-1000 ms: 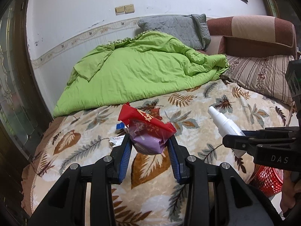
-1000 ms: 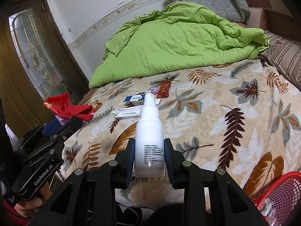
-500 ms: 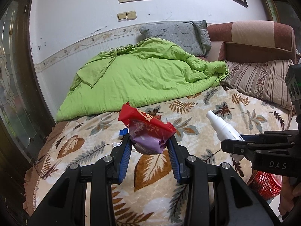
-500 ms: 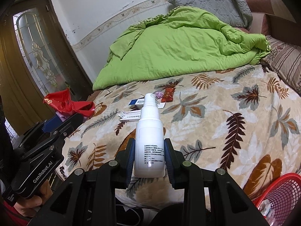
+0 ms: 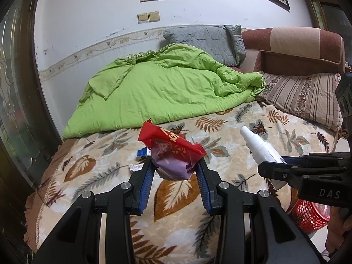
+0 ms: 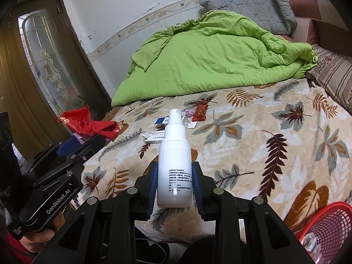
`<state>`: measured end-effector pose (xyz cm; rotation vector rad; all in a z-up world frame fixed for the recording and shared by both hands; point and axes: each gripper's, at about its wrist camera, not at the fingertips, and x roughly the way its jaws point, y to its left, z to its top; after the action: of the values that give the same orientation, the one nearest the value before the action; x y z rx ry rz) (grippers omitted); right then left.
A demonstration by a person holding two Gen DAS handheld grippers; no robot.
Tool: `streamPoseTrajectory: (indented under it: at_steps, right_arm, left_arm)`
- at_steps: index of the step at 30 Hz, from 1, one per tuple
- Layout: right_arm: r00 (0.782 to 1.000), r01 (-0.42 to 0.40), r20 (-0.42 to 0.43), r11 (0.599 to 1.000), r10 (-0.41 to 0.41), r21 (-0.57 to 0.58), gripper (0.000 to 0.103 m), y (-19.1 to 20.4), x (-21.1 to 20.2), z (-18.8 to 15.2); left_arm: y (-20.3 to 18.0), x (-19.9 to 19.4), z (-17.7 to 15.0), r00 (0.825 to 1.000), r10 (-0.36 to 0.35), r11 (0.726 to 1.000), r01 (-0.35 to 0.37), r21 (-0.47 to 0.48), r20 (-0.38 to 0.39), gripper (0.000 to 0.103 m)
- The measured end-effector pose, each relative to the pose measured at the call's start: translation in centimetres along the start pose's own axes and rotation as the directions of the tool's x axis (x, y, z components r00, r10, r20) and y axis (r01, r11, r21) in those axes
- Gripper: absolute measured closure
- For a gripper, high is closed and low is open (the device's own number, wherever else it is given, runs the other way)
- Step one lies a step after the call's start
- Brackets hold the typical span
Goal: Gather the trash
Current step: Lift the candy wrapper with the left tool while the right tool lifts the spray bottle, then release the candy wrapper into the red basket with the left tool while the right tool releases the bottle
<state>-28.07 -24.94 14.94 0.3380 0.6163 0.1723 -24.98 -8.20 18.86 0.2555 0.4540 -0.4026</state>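
My left gripper (image 5: 175,171) is shut on a crumpled red and purple snack wrapper (image 5: 173,154), held above the near edge of the bed. It also shows in the right wrist view (image 6: 88,125). My right gripper (image 6: 175,178) is shut on a white spray bottle (image 6: 175,162), which shows at the right of the left wrist view (image 5: 261,147). On the leaf-print bedspread (image 6: 264,136) lie a red candy wrapper (image 6: 199,113), a small purple wrapper (image 6: 189,112), a white and blue box (image 6: 161,120) and a white tube box (image 6: 154,136).
A red mesh basket (image 6: 325,226) with some trash in it stands on the floor at the bed's near right corner. A green quilt (image 6: 209,52) covers the far side of the bed, with pillows (image 5: 303,96) on the right. A wooden glass-panel door (image 6: 44,66) is on the left.
Both grippers have drawn back and a little up from the bed, each keeping its hold. The bed and the loose items look farther away.
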Motion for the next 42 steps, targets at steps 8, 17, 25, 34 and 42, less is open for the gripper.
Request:
streamPoseTrajectory:
  at_steps: [8,17,25,34,42]
  right_arm:
    - [1.0,0.013,-0.006,0.999,-0.013,0.031,0.071,-1.1,-0.8,-0.6]
    - [0.997,0.078,-0.021,0.992,-0.077,0.102,0.071,-4.9,-2.6,-2.9]
    - [0.985,0.17,-0.02,0.959,-0.17,0.228,0.071,-10.2,-6.6,-5.6]
    - [0.953,0.291,-0.027,0.881,-0.303,0.373,0.071,-16.6,-12.8,-8.6]
    - [0.925,0.352,-0.045,0.804,-0.378,0.48,0.071,-20.8,-16.9,-11.3]
  left_arm:
    - [-0.3,1.6,-0.8,0.991,-0.117,0.992,0.113,-0.061,-0.068,0.066]
    - [-2.8,3.9,-2.6,0.965,-0.213,0.977,0.205,-0.066,-0.153,0.066]
    - [-7.3,4.9,-2.9,0.92,-0.337,0.94,0.34,-0.021,-0.2,0.066]
    - [-15.5,4.9,-1.7,0.779,-0.564,0.809,0.588,0.005,-0.274,0.066]
    - [-23.9,4.6,-1.1,0.627,-0.689,0.668,0.744,0.018,-0.364,0.066]
